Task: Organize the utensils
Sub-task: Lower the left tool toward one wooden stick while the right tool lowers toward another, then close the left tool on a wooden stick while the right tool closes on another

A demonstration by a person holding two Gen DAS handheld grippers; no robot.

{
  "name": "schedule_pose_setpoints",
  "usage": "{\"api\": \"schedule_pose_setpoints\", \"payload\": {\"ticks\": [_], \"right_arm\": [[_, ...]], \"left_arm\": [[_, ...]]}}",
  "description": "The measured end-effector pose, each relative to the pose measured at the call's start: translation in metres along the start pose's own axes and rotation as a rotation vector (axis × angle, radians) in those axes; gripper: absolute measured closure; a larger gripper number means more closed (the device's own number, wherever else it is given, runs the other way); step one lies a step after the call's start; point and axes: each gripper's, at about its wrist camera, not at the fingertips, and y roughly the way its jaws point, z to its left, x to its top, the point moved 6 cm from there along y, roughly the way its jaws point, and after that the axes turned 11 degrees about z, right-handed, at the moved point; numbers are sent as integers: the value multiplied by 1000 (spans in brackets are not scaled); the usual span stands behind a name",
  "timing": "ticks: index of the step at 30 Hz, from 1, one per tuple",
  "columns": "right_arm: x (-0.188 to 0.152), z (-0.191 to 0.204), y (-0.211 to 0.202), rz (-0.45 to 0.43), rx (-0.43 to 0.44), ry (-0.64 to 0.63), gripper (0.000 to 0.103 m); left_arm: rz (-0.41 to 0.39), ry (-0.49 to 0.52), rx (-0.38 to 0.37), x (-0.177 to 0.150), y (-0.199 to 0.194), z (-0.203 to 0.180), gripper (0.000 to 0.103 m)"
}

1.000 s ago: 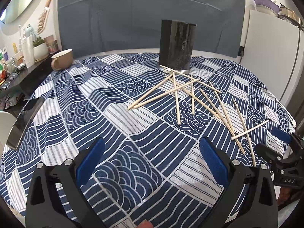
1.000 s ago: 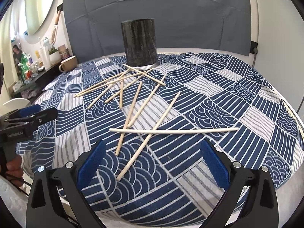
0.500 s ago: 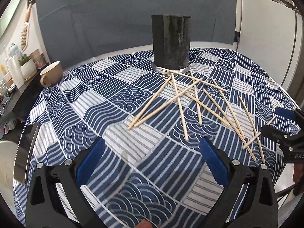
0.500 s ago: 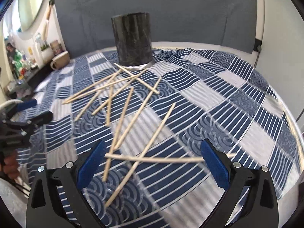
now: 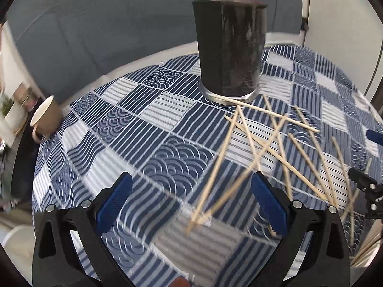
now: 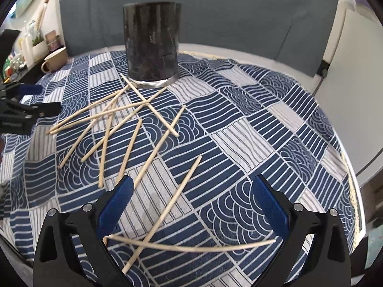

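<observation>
Several wooden chopsticks [image 6: 134, 117] lie scattered and crossed on the blue-and-white patterned tablecloth [image 6: 275, 124], in front of a tall black cylindrical holder [image 6: 152, 45]. In the left wrist view the holder [image 5: 229, 45] stands at the far middle and the chopsticks [image 5: 263, 143] spread to its right. My left gripper [image 5: 191, 198] is open above the near ends of two chopsticks. My right gripper [image 6: 191, 201] is open, with one chopstick [image 6: 191, 247] lying crosswise between its fingers and another [image 6: 172, 198] running diagonally. Each gripper shows at the edge of the other's view.
A beige mug [image 5: 45, 119] stands at the table's far left edge. A shelf with bottles and a small plant [image 6: 31, 45] is beyond it. A grey fabric panel [image 6: 215, 12] backs the table and a white cabinet [image 6: 354, 95] is on the right.
Both grippers have moved forward and lower toward the chopsticks and the holder. The crosswise chopstick now lies nearer the base of the right gripper's fingers. Both stay open.
</observation>
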Motion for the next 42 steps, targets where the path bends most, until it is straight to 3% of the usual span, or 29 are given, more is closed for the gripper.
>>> {"api": "schedule_pose_setpoints", "payload": {"ticks": [10,15,18,21,23,28,33,37,38,39,40,42], "right_arm": [[5,-8,26,106,4,26,8],[-3,-10,41,173,94,52,7],[-3,-11,40,172,102,32,7],[-2,-10,39,178,105,24,6],[-3,-10,39,176,107,19,6],[0,-9,43,162,116,-4,6],[1,-8,44,163,130,-36,6],[2,-8,44,165,142,-68,8],[4,-8,44,182,147,-82,12],[6,-8,43,187,154,-95,27],[9,-9,40,181,158,-105,58],[16,-14,39,195,168,-103,87]], "left_arm": [[128,41,-19,27,61,7,4],[119,25,-127,27,70,15,4],[114,50,-143,28,73,15,4],[165,41,-140,27,74,14,5],[164,96,-154,25,71,4,5],[139,153,-108,28,70,-6,4],[115,173,-199,38,79,-1,4],[130,174,-188,42,82,0,4],[133,176,-190,41,82,0,4],[139,178,-193,41,82,-1,4],[147,184,-196,42,83,-1,6],[163,204,-205,46,81,1,16]]}}
